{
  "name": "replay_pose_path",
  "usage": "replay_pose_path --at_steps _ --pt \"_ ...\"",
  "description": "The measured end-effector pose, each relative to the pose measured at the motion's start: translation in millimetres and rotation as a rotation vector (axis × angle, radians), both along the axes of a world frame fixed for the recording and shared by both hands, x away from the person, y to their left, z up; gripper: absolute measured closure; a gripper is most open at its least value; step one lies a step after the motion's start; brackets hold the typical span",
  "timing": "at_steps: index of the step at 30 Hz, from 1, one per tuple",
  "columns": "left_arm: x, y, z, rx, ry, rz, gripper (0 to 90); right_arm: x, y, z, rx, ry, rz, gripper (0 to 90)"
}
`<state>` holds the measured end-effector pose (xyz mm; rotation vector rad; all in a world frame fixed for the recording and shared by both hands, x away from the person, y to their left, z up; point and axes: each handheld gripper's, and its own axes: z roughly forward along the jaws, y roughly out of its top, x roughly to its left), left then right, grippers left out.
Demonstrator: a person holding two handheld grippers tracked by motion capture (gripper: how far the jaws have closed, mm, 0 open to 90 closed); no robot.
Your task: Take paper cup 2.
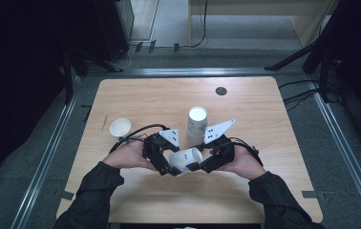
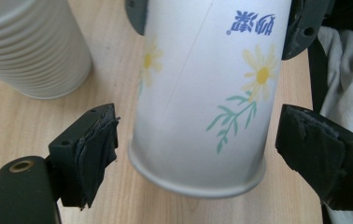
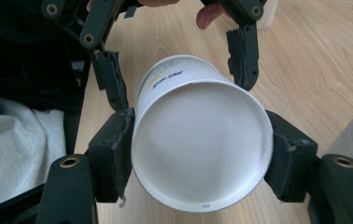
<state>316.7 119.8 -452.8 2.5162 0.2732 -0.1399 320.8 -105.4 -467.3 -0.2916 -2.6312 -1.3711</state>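
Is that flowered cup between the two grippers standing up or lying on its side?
On its side. The cup is gripped by the right gripper at its base, its rim facing the left gripper's camera.

White paper cup [image 2: 198, 107] with yellow daisies, green stems, blue lettering; plain white inside [image 3: 201, 144]; beside that cup, black grippers, left [image 1: 162, 160] and right [image 1: 214, 160], with pale grey plates; behind it white cup stack [image 1: 197, 125]; left, small white cup [image 1: 120, 127]; light wood table [image 1: 264, 109]; black sleeves.
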Motion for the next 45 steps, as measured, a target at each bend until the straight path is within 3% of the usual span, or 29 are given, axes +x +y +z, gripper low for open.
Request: replay_pose_path --at_steps 4,12,14,15,27,29,34,45 --pt "-0.3 5.5 -0.2 -0.033 -0.003 0.013 12.9 0.1 -2.2 1.3 0.008 0.001 -0.003 34.8" --pt "-1.1 12.0 -1.8 -0.061 0.01 0.042 12.6 -0.5 -6.3 7.0 0.02 -0.01 -0.011 34.8" --pt "-0.1 13.3 -3.4 -0.1 0.036 0.05 12.6 -0.1 -7.1 8.2 0.028 -0.013 -0.014 34.7" --pt "-0.4 13.2 -4.2 -0.105 0.029 0.053 12.6 0.3 -7.6 9.1 0.029 -0.017 -0.014 34.8" --pt "-4.3 4.1 -10.4 -0.163 0.022 0.029 14.2 0.0 -4.2 15.2 0.073 0.001 0.006 34.8" --pt "-4.0 3.4 -11.6 -0.183 0.036 0.027 14.9 -0.1 -4.8 16.1 0.08 0.002 0.007 34.8" --pt "-4.3 4.8 -11.8 -0.198 0.024 0.025 16.6 0.8 -8.0 18.4 0.107 0.014 0.002 34.8" --pt "-3.9 9.3 -9.6 -0.212 0.012 0.026 24.3 1.0 -8.6 18.4 0.104 0.008 0.001 35.4"
